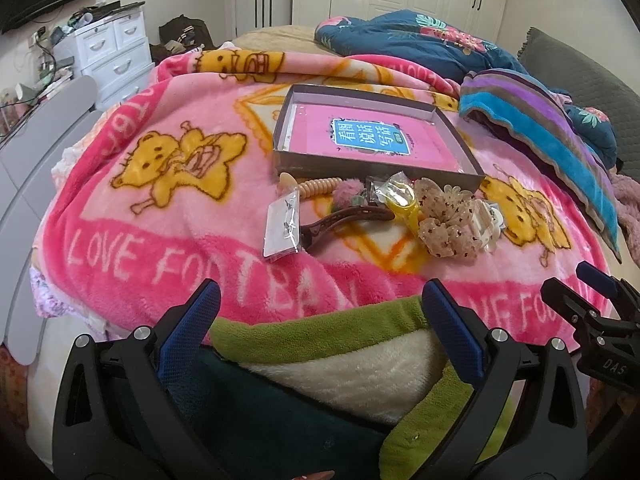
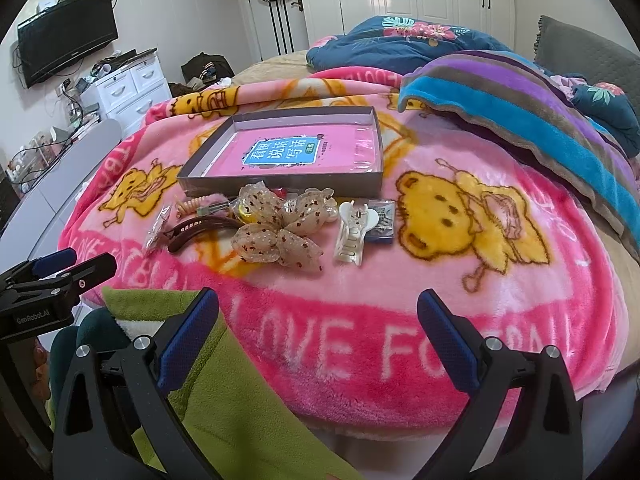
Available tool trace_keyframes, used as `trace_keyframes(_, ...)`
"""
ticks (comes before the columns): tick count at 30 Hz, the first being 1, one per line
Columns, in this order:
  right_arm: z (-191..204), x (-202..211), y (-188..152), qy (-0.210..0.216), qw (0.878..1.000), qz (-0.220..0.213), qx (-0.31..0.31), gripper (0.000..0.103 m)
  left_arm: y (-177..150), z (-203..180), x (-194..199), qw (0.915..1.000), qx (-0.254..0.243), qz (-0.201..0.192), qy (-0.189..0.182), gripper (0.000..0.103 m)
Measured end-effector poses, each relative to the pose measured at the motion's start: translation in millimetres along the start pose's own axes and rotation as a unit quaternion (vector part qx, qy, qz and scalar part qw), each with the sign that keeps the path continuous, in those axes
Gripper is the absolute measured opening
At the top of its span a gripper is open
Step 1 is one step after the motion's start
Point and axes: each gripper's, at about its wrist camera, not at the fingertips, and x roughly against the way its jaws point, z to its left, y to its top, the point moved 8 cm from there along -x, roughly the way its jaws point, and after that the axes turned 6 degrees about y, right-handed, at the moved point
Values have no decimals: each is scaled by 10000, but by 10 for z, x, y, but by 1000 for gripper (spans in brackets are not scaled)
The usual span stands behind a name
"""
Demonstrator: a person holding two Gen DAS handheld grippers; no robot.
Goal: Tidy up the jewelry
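Note:
A grey shallow box [image 1: 456,130] [image 2: 378,148] with a pink book inside lies on the pink blanket. Just in front of it lies a pile of hair pieces: a spotted beige bow [image 1: 448,224] [image 2: 276,232], a brown hair clip [image 1: 344,218] [image 2: 200,230], a white claw clip [image 2: 354,230], a clear packet [image 1: 282,226] [image 2: 154,228], a coiled hair tie [image 1: 318,188] and a yellow piece [image 1: 404,200]. My left gripper [image 1: 320,312] is open and empty, near the bed's front edge. My right gripper [image 2: 318,320] is open and empty, also short of the pile.
A striped purple-blue towel [image 2: 520,112] and a dark floral quilt [image 1: 420,40] lie at the back right. A green and white fleece [image 1: 340,344] lies under the grippers. A white drawer chest [image 1: 112,56] stands left of the bed.

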Motion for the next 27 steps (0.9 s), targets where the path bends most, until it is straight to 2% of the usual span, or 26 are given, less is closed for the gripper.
trace_keyframes(27,52,-34,41,76,10000,-3,33,99,-40,5,-24,10000,-4,42,32,94)
